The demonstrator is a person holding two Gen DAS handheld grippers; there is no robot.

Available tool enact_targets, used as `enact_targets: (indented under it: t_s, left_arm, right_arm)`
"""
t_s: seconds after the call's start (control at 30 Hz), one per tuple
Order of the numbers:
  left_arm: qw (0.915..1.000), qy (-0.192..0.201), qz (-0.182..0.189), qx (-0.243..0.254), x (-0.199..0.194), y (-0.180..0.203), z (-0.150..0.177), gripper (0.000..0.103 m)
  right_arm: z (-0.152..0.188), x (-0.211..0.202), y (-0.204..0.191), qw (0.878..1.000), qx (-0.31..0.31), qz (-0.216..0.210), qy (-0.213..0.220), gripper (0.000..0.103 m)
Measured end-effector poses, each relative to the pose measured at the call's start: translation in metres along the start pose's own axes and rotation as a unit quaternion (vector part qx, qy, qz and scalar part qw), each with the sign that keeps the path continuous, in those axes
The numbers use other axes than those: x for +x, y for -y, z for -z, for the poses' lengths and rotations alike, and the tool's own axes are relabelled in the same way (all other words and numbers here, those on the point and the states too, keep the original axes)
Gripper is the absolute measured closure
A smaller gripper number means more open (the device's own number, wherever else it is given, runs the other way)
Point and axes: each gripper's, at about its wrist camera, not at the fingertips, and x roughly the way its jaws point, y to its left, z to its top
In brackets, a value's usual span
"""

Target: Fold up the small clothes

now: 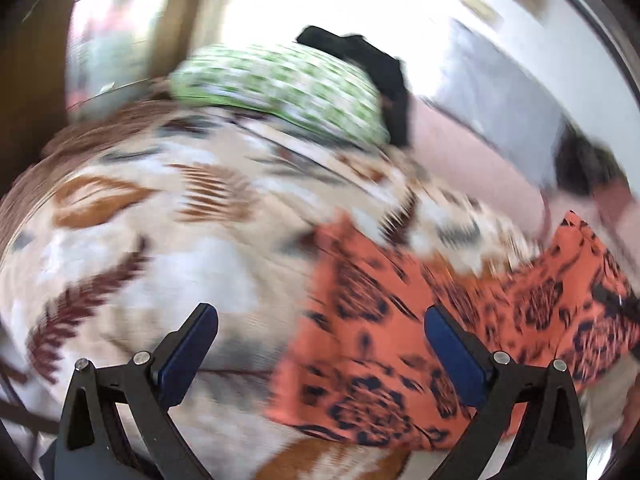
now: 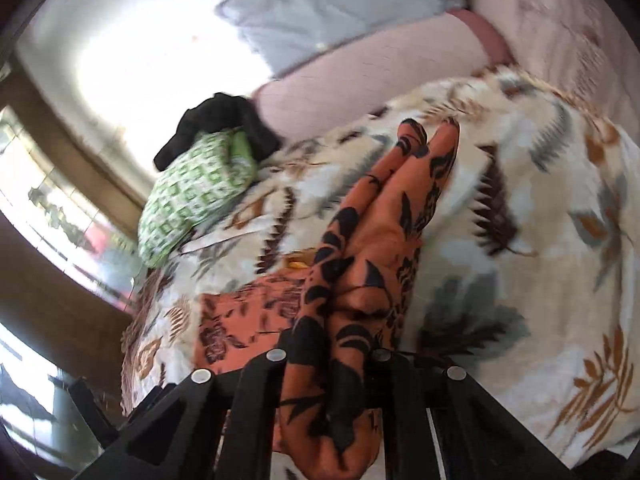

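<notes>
We see the orange floral garment (image 2: 372, 248) pinched in our right tongs (image 2: 332, 360), whose jaws are closed down on a bunched fold of it; the cloth rises out of the grip and runs away from the camera in a long, narrow ridge, so its long axis lies along the line in which these tongs point. The rest of the garment trails down to the left of the grip onto the leaf-patterned bedspread (image 2: 520, 208). In the left wrist view, our left tongs (image 1: 320, 332) stand wide with nothing between them, over the bedspread (image 1: 160, 240), and the same orange garment (image 1: 380, 320) lies ahead and to their right, spreading off toward the right edge of the frame; one blue pad overlaps the cloth in the picture, but we cannot tell whether it touches. We judge the coming move to turn on this: the free part of the garment lies right of the left tongs, so that hand must travel rightward to take a second edge. A green checked bundle (image 1: 280, 92) and a black cloth (image 1: 368, 68) sit well apart at the far side of the bed.
</notes>
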Motion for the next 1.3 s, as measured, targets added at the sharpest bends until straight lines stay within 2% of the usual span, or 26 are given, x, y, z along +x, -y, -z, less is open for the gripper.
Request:
enact_targets:
  t_s: [0.1, 0.17, 0.27, 0.3, 0.33, 0.43, 0.53, 0.6, 0.63, 0.67, 0.7, 0.73, 0.77, 0.87, 0.9, 0.97, 1.07, 1.13, 1.2, 1.23, 1.27, 1.3]
  left_arm:
    - [0.9960, 0.023, -0.030, -0.080, 0.000, -0.055, -0.008, 0.000]
    - [0.9926, 0.017, -0.045, -0.111, 0.009, -0.078, -0.004, 0.000]
    - [0.9900, -0.012, -0.044, -0.134, 0.019, -0.095, 0.001, 0.002]
    - [0.9908, -0.009, -0.039, -0.129, 0.017, -0.097, 0.001, 0.002]
    - [0.9916, -0.002, -0.041, -0.123, 0.016, -0.096, 0.000, 0.002]
    - [0.9929, 0.000, -0.037, -0.113, 0.012, -0.093, 0.002, 0.002]
    - [0.9934, -0.003, -0.025, -0.112, 0.013, -0.091, 0.003, 0.002]
    - [0.9940, -0.006, -0.024, -0.106, 0.015, -0.088, 0.003, 0.001]
    - [0.9943, -0.007, -0.026, -0.103, 0.015, -0.087, 0.003, 0.001]
    - [0.9945, -0.007, -0.027, -0.101, 0.015, -0.087, 0.004, 0.001]
    - [0.9947, -0.006, -0.028, -0.099, 0.014, -0.087, 0.004, 0.001]
    - [0.9948, -0.004, -0.029, -0.098, 0.013, -0.087, 0.005, 0.001]
    - [0.9950, -0.003, -0.029, -0.096, 0.012, -0.088, 0.005, 0.001]
    - [0.9957, -0.011, -0.017, -0.091, 0.010, -0.086, 0.006, 0.001]
    - [0.9960, -0.017, -0.002, -0.088, 0.008, -0.083, 0.007, 0.001]
    - [0.9963, -0.032, 0.033, -0.072, 0.002, -0.069, 0.011, 0.001]
    - [0.9951, -0.055, 0.079, -0.020, -0.010, -0.032, 0.027, 0.001]
    - [0.9946, -0.070, 0.074, 0.018, -0.006, -0.006, 0.036, 0.001]
    - [0.9941, -0.089, 0.037, 0.050, 0.012, 0.009, 0.039, 0.001]
    - [0.9932, -0.102, 0.021, 0.052, 0.023, 0.010, 0.039, 0.004]
    - [0.9922, -0.114, 0.016, 0.046, 0.032, 0.008, 0.039, 0.027]
    - [0.9906, -0.130, 0.010, 0.039, 0.040, 0.004, 0.037, 0.071]
  right_arm:
    - [0.018, 0.043, -0.090, 0.996, -0.080, -0.025, -0.030, 0.091]
    - [0.047, 0.097, -0.126, 0.990, -0.114, -0.016, -0.081, 0.091]
    - [0.106, 0.206, -0.127, 0.972, -0.099, 0.031, -0.211, 0.090]
    - [0.117, 0.220, -0.124, 0.973, -0.091, 0.028, -0.211, 0.088]
    - [0.118, 0.216, -0.128, 0.978, -0.089, 0.033, -0.188, 0.088]
    - [0.100, 0.202, -0.137, 0.980, -0.078, 0.020, -0.184, 0.087]
    - [0.079, 0.187, -0.135, 0.987, -0.033, -0.010, -0.154, 0.087]
    - [0.079, 0.192, -0.142, 0.988, -0.036, -0.012, -0.150, 0.086]
    - [0.087, 0.202, -0.143, 0.986, -0.042, -0.016, -0.163, 0.074]
    - [0.097, 0.217, -0.144, 0.980, -0.041, -0.030, -0.195, 0.062]
    - [0.107, 0.228, -0.139, 0.971, -0.026, -0.068, -0.229, 0.028]
    - [0.113, 0.217, -0.138, 0.972, -0.020, -0.093, -0.213, 0.022]
    - [0.112, 0.208, -0.137, 0.976, -0.016, -0.103, -0.191, 0.022]
    - [0.102, 0.192, -0.129, 0.965, 0.028, -0.144, -0.217, 0.018]
    - [0.097, 0.182, -0.124, 0.965, 0.030, -0.154, -0.208, 0.018]
    - [0.089, 0.153, -0.109, 0.975, 0.027, -0.152, -0.162, 0.018]
    - [0.087, 0.119, -0.074, 0.980, 0.051, -0.147, -0.127, 0.016]
    - [0.092, 0.108, -0.051, 0.979, 0.071, -0.145, -0.121, 0.016]
    - [0.096, 0.096, -0.029, 0.978, 0.098, -0.140, -0.121, 0.016]
    - [0.101, 0.093, -0.017, 0.976, 0.112, -0.140, -0.122, 0.016]
    - [0.106, 0.091, -0.007, 0.974, 0.127, -0.141, -0.122, 0.016]
    - [0.109, 0.087, 0.003, 0.972, 0.140, -0.145, -0.123, 0.016]
